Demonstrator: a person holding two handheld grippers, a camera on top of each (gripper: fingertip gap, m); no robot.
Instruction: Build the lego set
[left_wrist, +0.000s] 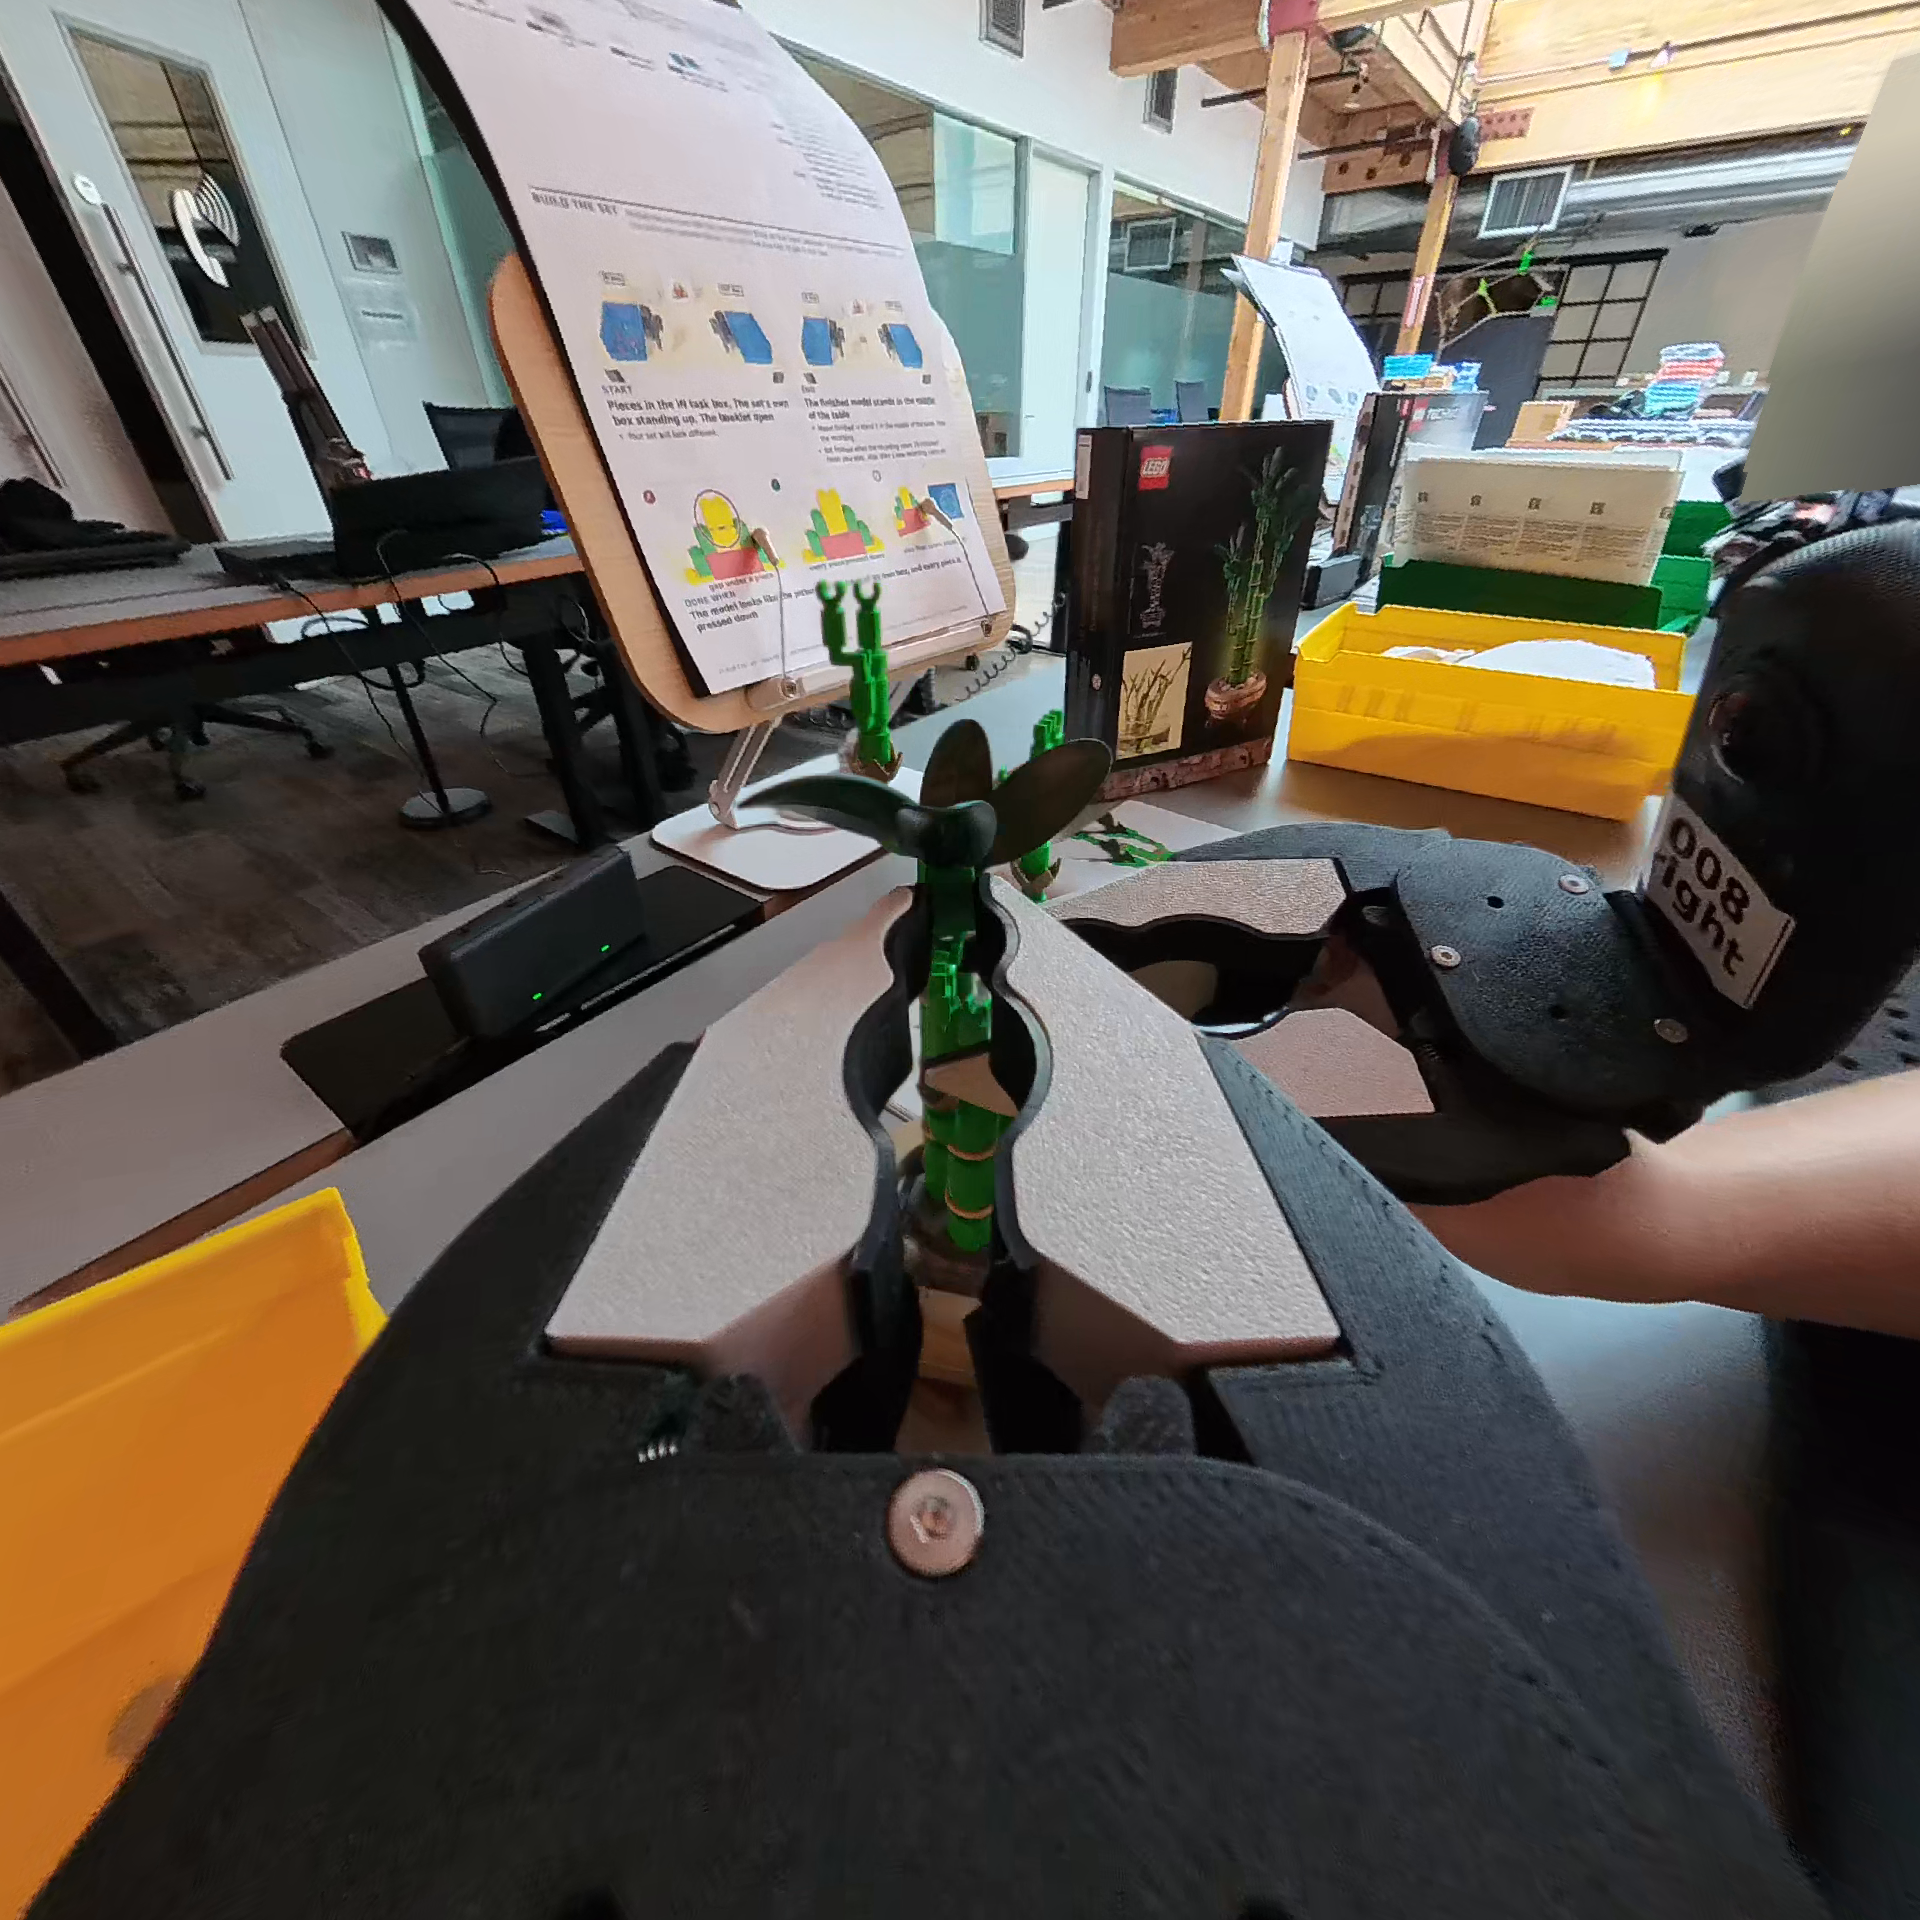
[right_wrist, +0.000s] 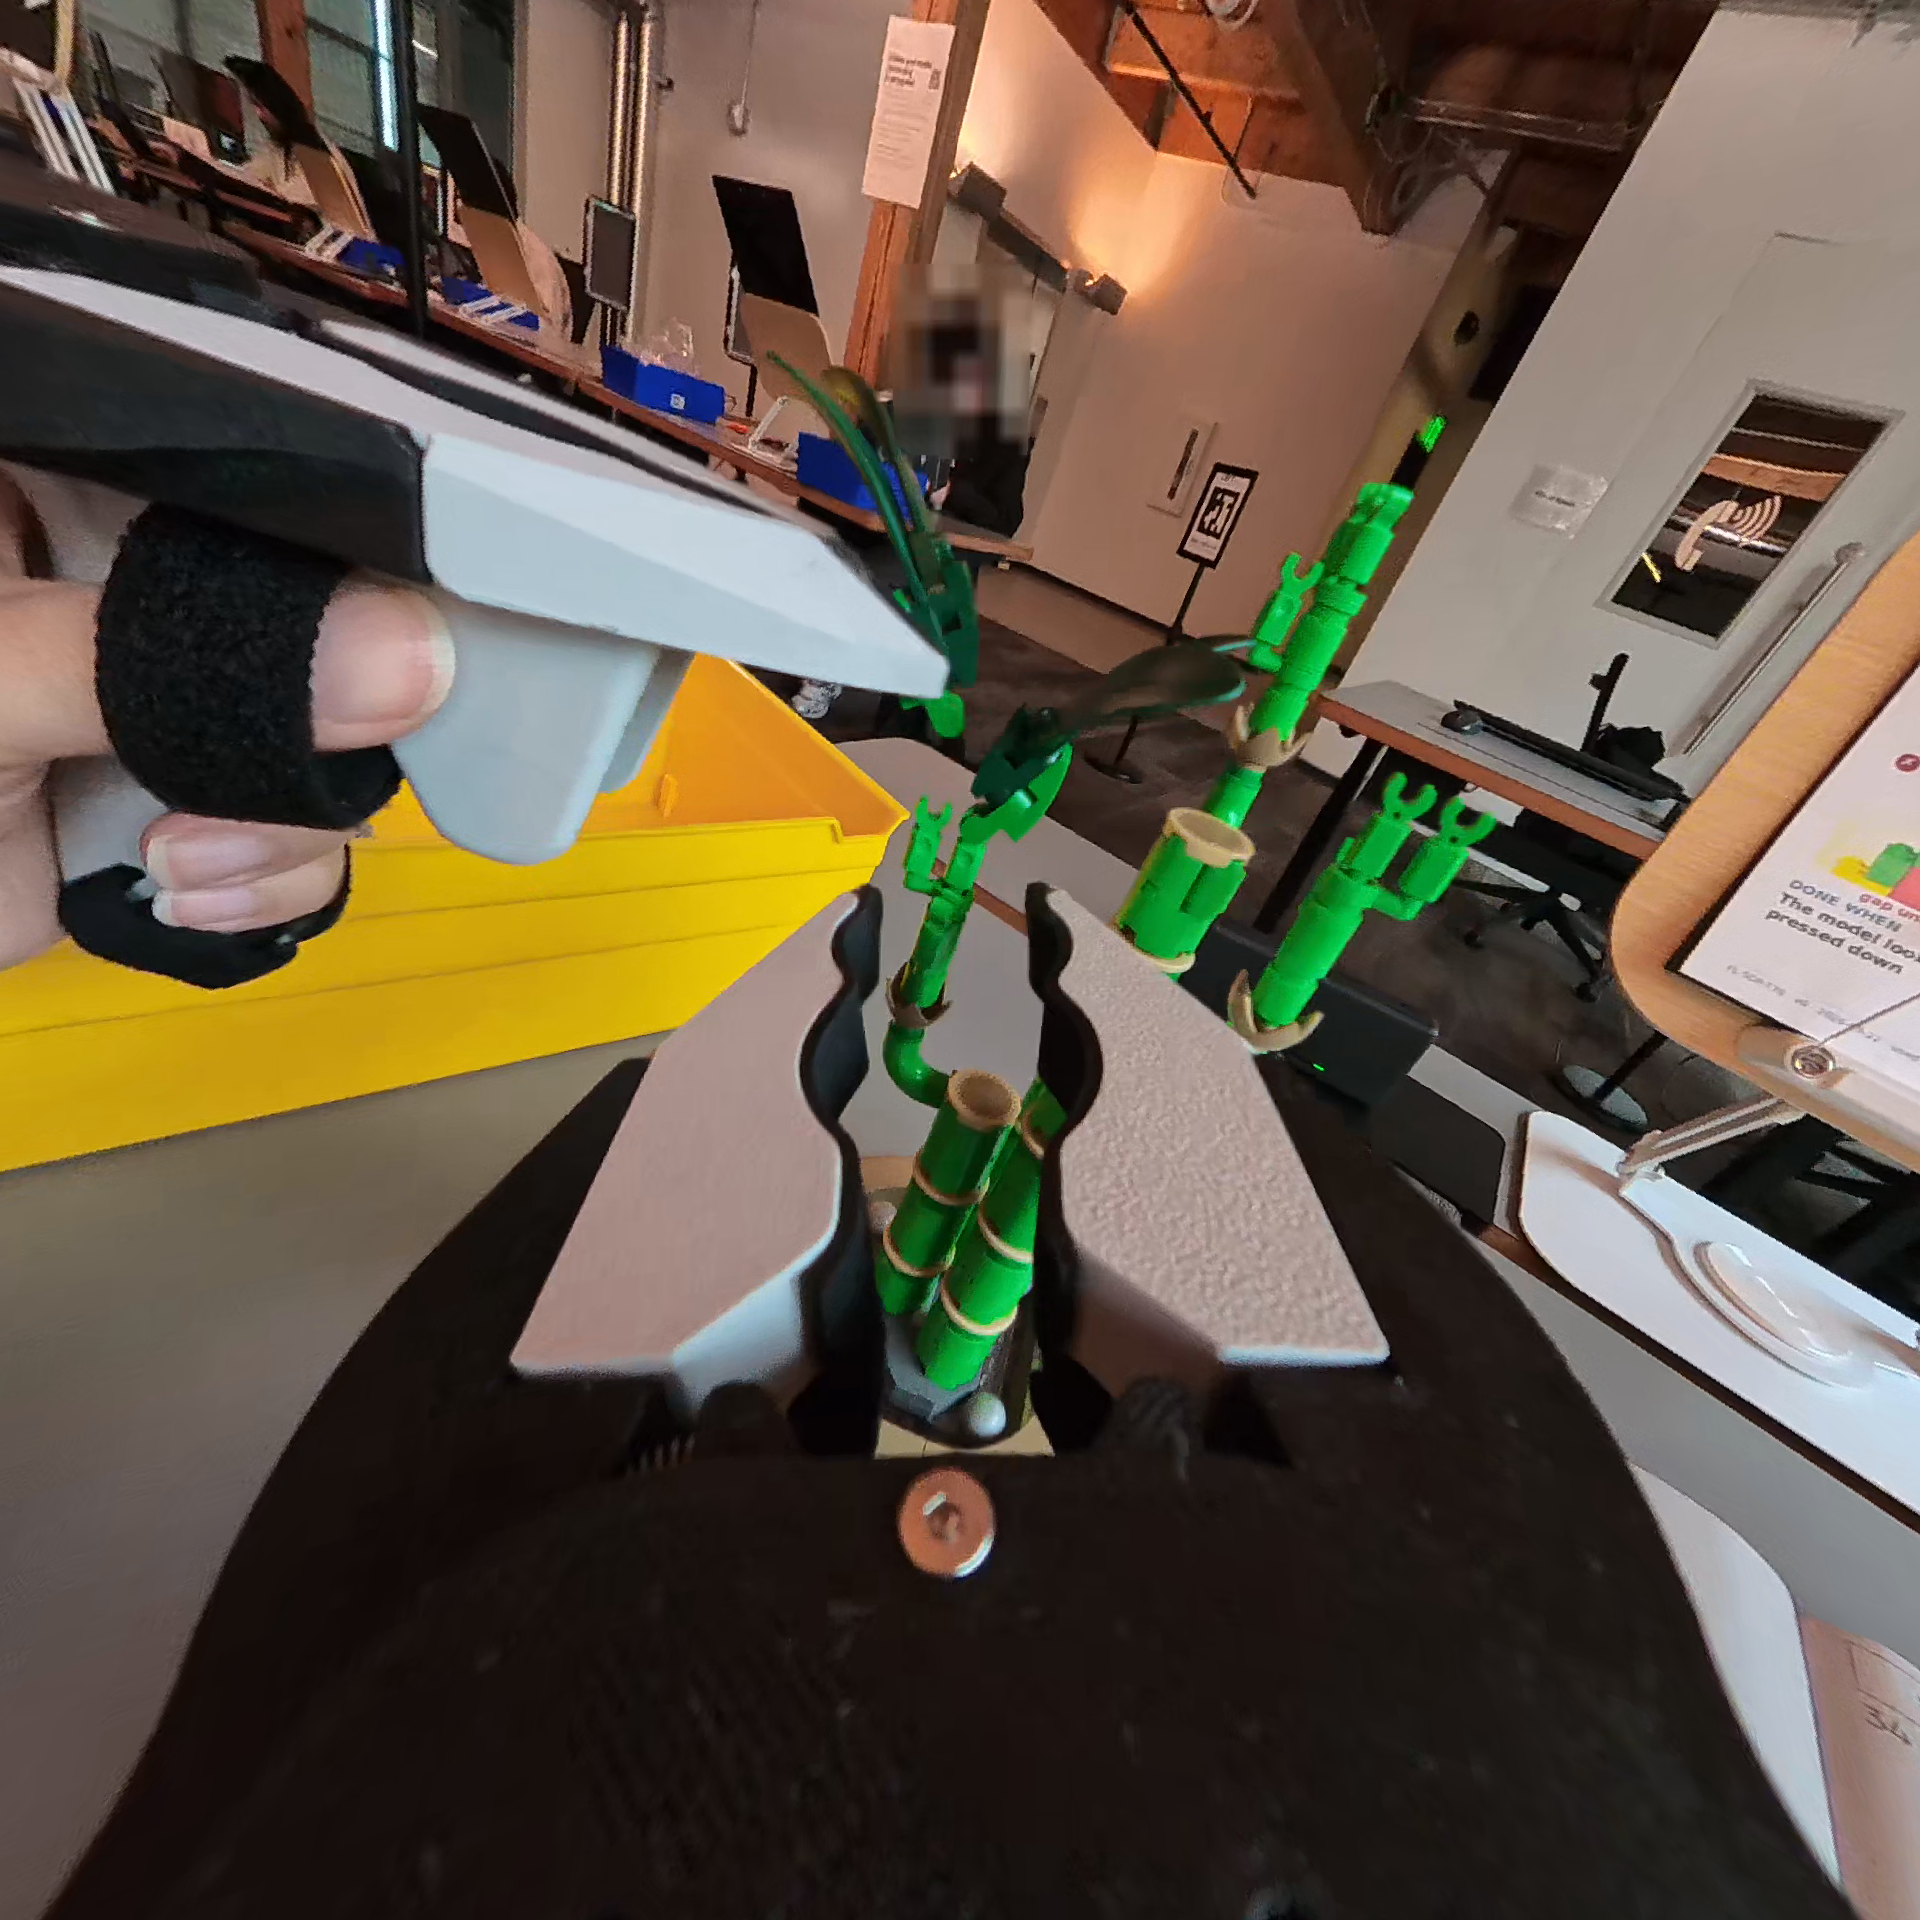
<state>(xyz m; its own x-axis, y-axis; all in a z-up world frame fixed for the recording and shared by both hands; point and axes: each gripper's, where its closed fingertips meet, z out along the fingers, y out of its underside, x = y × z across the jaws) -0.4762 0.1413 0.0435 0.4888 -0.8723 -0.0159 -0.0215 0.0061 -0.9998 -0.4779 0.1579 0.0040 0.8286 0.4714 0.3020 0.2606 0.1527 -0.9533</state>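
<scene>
On the counter (right_wrist: 260, 1299) at my far left sits a yellow parts bin (right_wrist: 520, 935). Just right of it, in the right wrist view, the left gripper (right_wrist: 940, 649) reaches in from above. Its jaws are drawn nearly together and pinch a dark green leaf cluster (left_wrist: 940, 821) at their very tips, the blades fanning out past them.

The leaf cluster hangs directly over the bamboo model (right_wrist: 956, 1236), which stands upright in the middle of the counter. It is a bundle of green stalks with tan rings on a dark base. A thin side branch (right_wrist: 940, 904) rises from the bundle, and one dark leaf (right_wrist: 1143, 686) already sits at its top. At least one of its clips still looks bare.

The right gripper (right_wrist: 951, 899) straddles the lower stalks with its jaws partly open. The stalks fill most of the gap and touch one jaw, but I cannot tell whether it is truly clamping or only bracketing them.

Further right, three more green stalk sections (right_wrist: 1340, 914) rise with empty forked clips. I cannot tell whether they share the model's base. Beyond them is the instruction sheet on its wooden stand (right_wrist: 1766, 831). In the left wrist view the set box (left_wrist: 1195, 592) stands upright behind.

I judge the build well along. The stalks are assembled and foliage has begun. Most clips still need leaves, starting with the cluster now held above the branch.
</scene>
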